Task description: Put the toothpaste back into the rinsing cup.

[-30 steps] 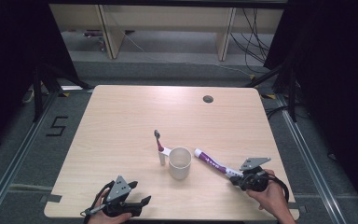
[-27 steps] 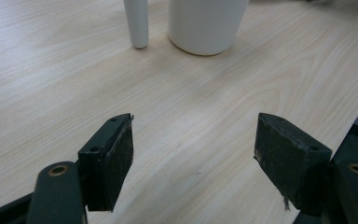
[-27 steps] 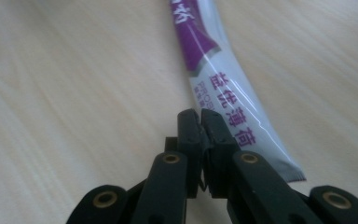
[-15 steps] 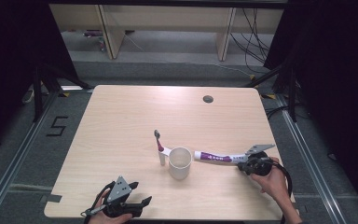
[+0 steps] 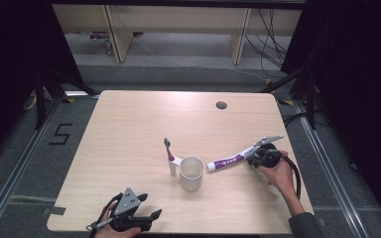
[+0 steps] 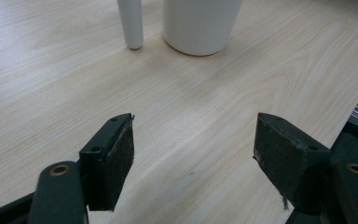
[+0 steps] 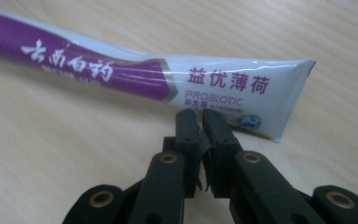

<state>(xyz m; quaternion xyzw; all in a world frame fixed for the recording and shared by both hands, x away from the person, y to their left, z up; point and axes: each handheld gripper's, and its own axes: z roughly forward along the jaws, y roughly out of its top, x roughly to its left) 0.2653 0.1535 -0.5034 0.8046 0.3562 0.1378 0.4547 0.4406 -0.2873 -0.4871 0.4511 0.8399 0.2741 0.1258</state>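
Pale wood-grain laminate covers the table [image 5: 144,124], a rounded-corner top with a small dark cable hole [image 5: 222,105] near its far edge. It stands on grey flooring with metal rails along both sides and a "5" marked on the floor at the left; black curtains close the room on either side, and light wooden furniture with trailing cables sits beyond the far edge.

Near the middle of the table a white cup [image 5: 191,173] stands upright, with a white-handled toothbrush [image 5: 170,156] just beside it on its left.

The toothpaste tube [image 5: 230,160] lies flat on the table to the right of the cup, its cap end pointing toward the cup and its flat crimped end toward the right gripper [image 5: 254,154]. The tube is white with a broad purple band, white Chinese characters on the purple, purple characters on the white end and the word "PROBIOTIC" beneath them. In the right gripper view the jaws are pressed together at the tube's edge [image 7: 168,77] close to the crimp; whether they pinch the tube's rim I cannot tell.

The left gripper [image 5: 149,218] rests at the near edge, jaws spread wide over bare tabletop, well short of the cup.
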